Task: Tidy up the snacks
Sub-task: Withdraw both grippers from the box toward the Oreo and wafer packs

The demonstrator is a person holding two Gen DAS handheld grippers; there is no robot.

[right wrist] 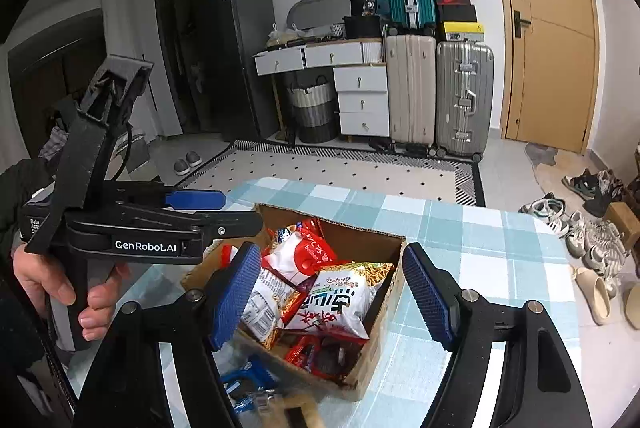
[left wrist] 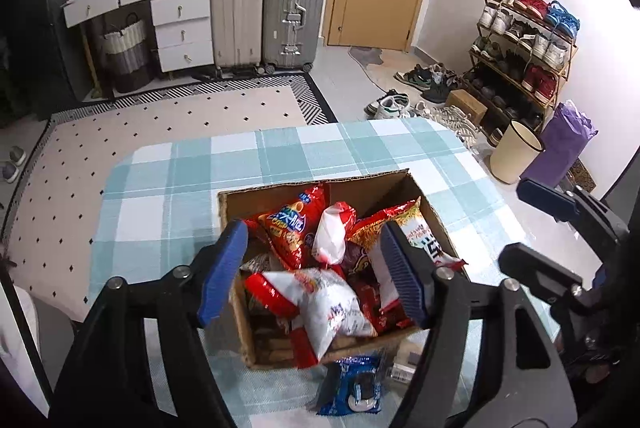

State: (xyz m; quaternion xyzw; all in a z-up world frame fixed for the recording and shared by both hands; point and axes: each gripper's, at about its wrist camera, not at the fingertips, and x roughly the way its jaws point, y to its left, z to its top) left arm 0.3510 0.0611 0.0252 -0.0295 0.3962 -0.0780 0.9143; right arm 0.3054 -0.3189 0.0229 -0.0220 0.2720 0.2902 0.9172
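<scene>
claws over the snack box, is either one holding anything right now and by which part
Nothing is held. The left claw and the right claw both stand open above the cardboard box; the snack bags lie loose inside, touched by neither.

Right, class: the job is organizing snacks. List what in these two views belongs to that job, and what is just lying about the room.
Belongs to the job:
- cardboard box
- snack bags in it
- blue packet on the table beside the box
- left gripper, open
- right gripper, open

Just lying about:
- suitcases
- shoe rack
- bin
- laundry basket
</scene>
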